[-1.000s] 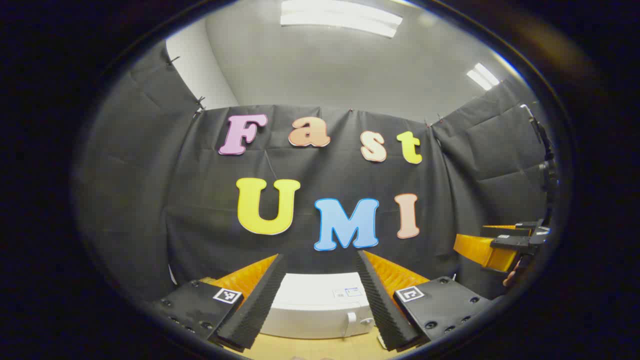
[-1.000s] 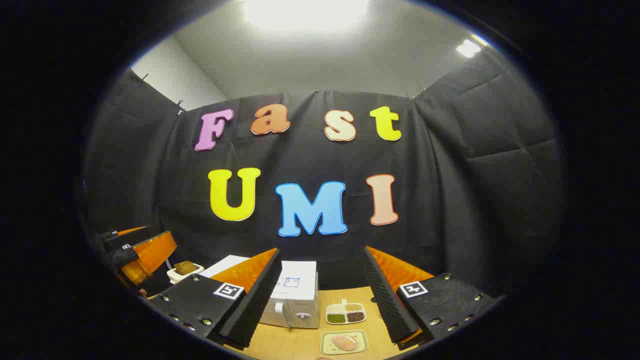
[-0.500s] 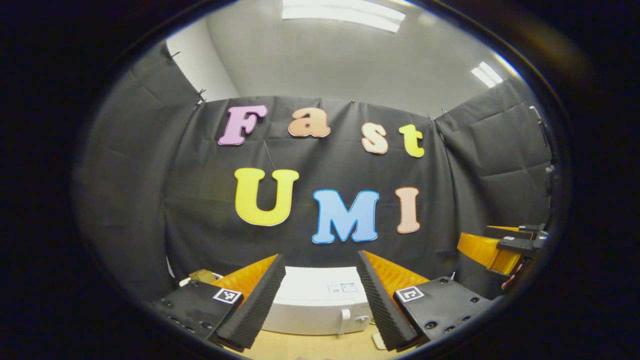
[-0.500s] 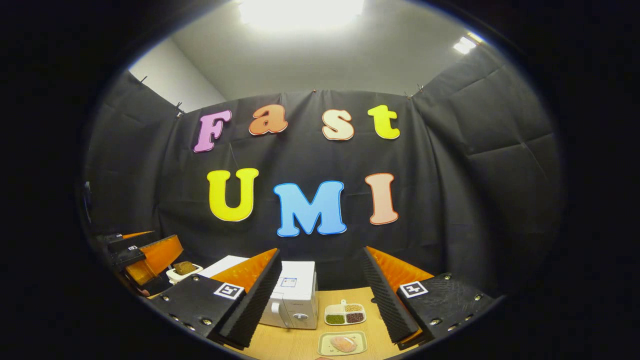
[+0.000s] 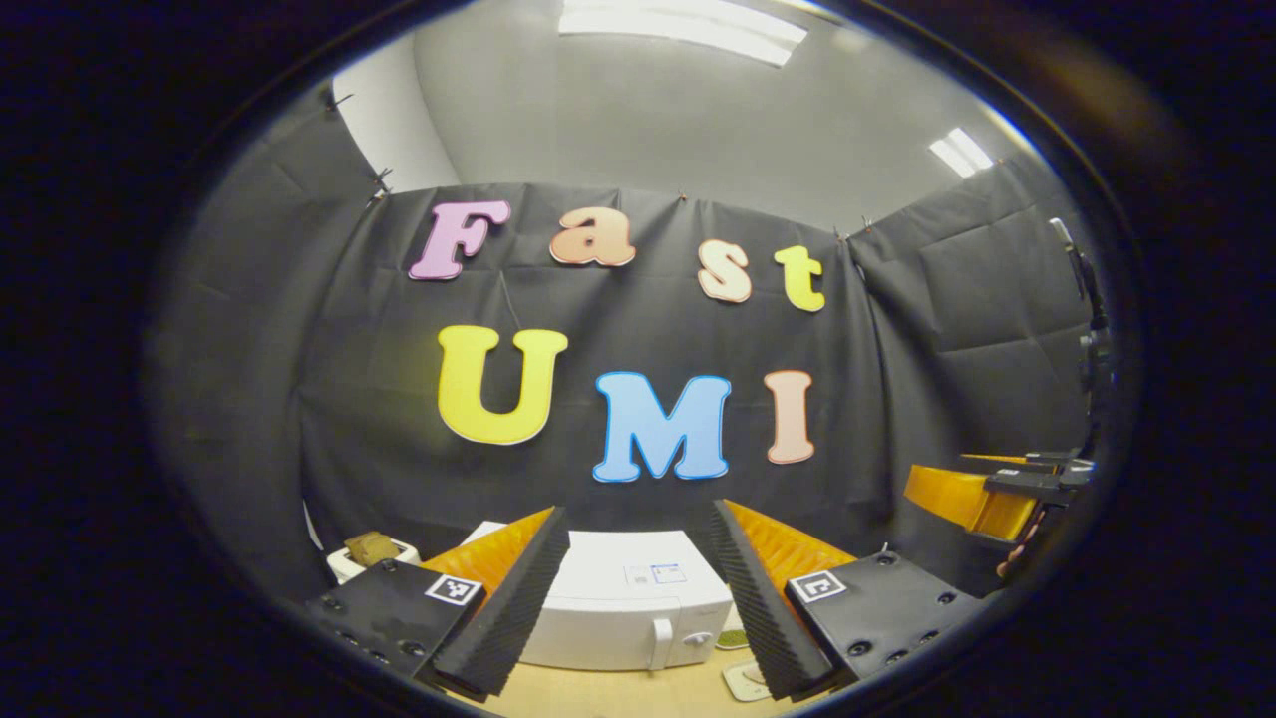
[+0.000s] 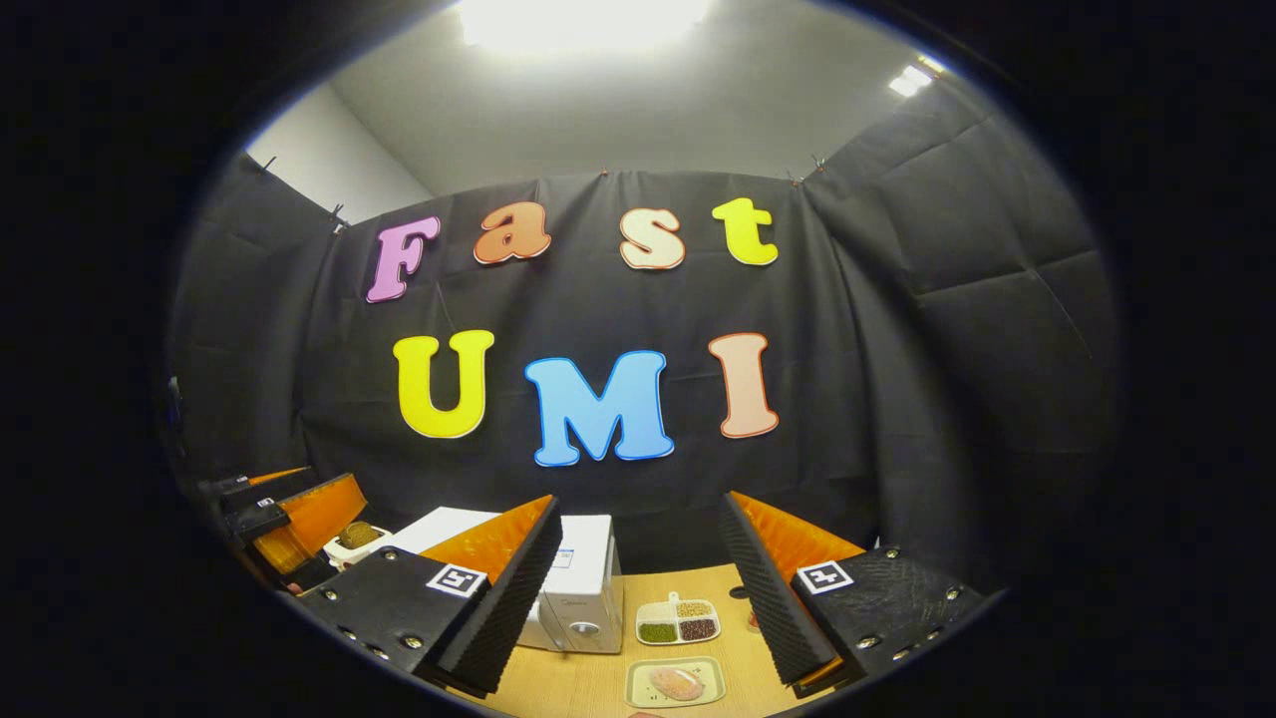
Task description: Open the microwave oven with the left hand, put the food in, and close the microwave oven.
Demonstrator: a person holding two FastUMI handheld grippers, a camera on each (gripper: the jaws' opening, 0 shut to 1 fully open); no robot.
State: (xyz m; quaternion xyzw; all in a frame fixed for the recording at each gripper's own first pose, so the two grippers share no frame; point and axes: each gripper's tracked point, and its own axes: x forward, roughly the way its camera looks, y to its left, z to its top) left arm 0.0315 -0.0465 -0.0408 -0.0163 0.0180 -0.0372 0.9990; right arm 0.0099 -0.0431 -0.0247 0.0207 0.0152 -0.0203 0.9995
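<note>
Nothing of the task looks done yet: the white microwave oven (image 5: 628, 613), low in the left gripper view, has its door closed, with the left gripper (image 5: 638, 588) raised before it, fingers spread and empty. In the right gripper view the food (image 6: 675, 683) lies on its tray on the worktop (image 6: 588, 688) at bottom centre, below the right gripper (image 6: 638, 578), whose fingers are spread and hold nothing.

Cloth-walled recording booth (image 6: 947, 329), tabletop (image 6: 598, 683)

The left gripper (image 5: 638, 598) is held level, its fingers spread wide with nothing between them. The right gripper (image 6: 638, 588) is held level too, fingers parted and clasping nothing. The two grippers are well apart, side by side.
</note>
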